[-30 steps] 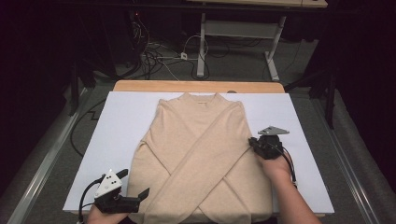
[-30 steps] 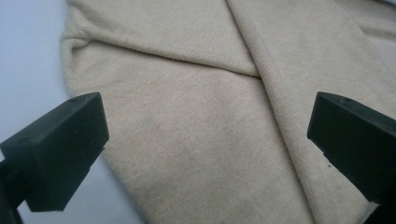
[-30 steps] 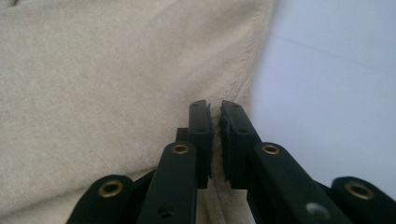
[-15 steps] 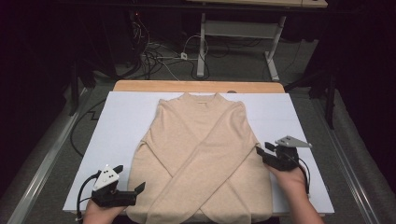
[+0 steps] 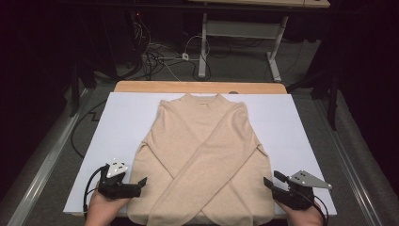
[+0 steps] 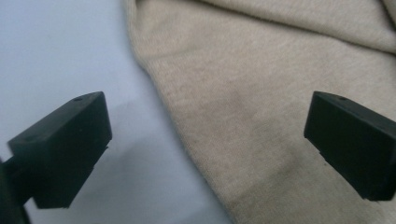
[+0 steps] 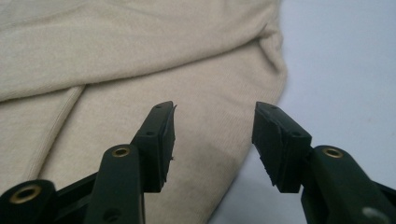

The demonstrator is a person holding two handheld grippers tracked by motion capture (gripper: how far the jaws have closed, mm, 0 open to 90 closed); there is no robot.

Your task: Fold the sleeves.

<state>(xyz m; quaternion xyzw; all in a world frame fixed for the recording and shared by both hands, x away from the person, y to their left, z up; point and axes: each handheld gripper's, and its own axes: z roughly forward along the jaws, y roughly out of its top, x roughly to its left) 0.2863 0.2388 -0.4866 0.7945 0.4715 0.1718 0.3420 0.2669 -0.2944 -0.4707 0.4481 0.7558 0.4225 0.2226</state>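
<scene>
The beige sweater (image 5: 202, 160) lies flat in the middle of the white bench (image 5: 122, 117), both sleeves crossed over its front. Your left claw (image 5: 141, 185) sits at the sweater's 8 o'clock corner, jaws wide apart and holding nothing; in the left gripper view the sweater's (image 6: 261, 116) side edge runs between them, one jaw over bare bench (image 6: 56, 56), the other over cloth. Your right claw (image 5: 268, 182) sits at the 4 o'clock corner, partly spread and empty, with the hem corner (image 7: 219, 163) just beneath and between its jaws.

A second ago your right claw was pinched shut higher up on the sweater's right side, around 3 o'clock; its jaws have just been opening and it has come back toward you. Your left claw has edged slightly outward.

The sweater's long axis runs 12 to 6, collar (image 5: 203, 100) pointing to 12, hem toward you.
</scene>
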